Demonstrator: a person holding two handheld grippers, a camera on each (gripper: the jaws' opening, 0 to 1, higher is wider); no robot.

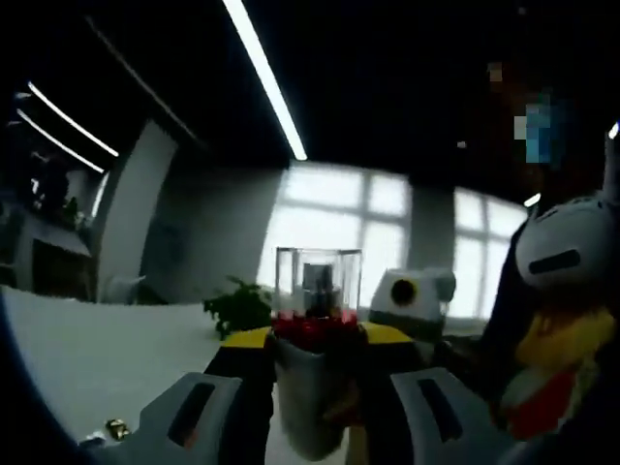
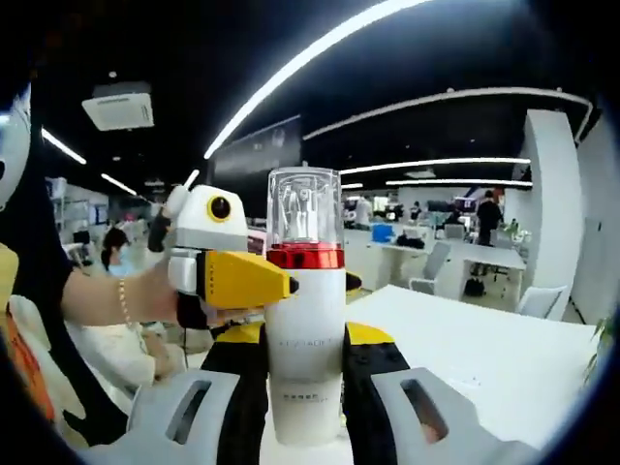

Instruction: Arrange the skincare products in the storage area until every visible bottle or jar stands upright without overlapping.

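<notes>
One white bottle with a red collar and clear cap stands upright, clamped between the jaws of both the right gripper and the left gripper, above a white table.

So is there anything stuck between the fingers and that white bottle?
No, nothing visible. In the right gripper view the white bottle sits directly between the right gripper fingers, and the left gripper touches it from the side. The left gripper view shows the same bottle right in front.
</notes>
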